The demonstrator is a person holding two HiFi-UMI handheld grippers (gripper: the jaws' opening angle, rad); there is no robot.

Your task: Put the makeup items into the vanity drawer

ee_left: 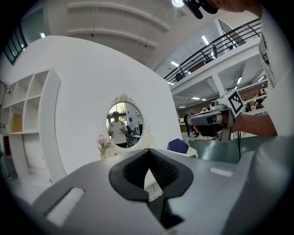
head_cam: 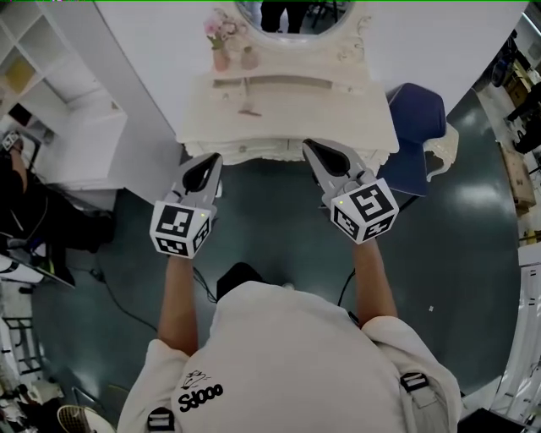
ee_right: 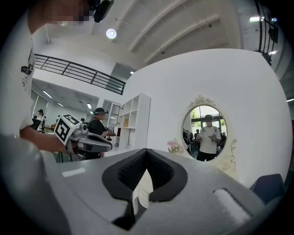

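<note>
A white vanity (head_cam: 363, 114) stands ahead of me under an oval mirror (head_cam: 292, 17). On its top I see a pink flower vase (head_cam: 220, 46), a small bottle (head_cam: 249, 57) and a small makeup item (head_cam: 249, 109). The drawer front (head_cam: 254, 152) looks closed. My left gripper (head_cam: 211, 162) hovers just before the vanity's front edge, shut and empty. My right gripper (head_cam: 311, 147) is level with it on the right, also shut with nothing between its jaws. The left gripper view shows the mirror (ee_left: 125, 124), the flowers (ee_left: 103, 143) and the right gripper (ee_left: 213, 120).
A blue chair (head_cam: 418, 127) stands right of the vanity, close to my right gripper. A white shelf unit (head_cam: 51, 84) fills the left side, with a seated person (head_cam: 21, 199) below it. Cables (head_cam: 118, 300) lie on the dark floor.
</note>
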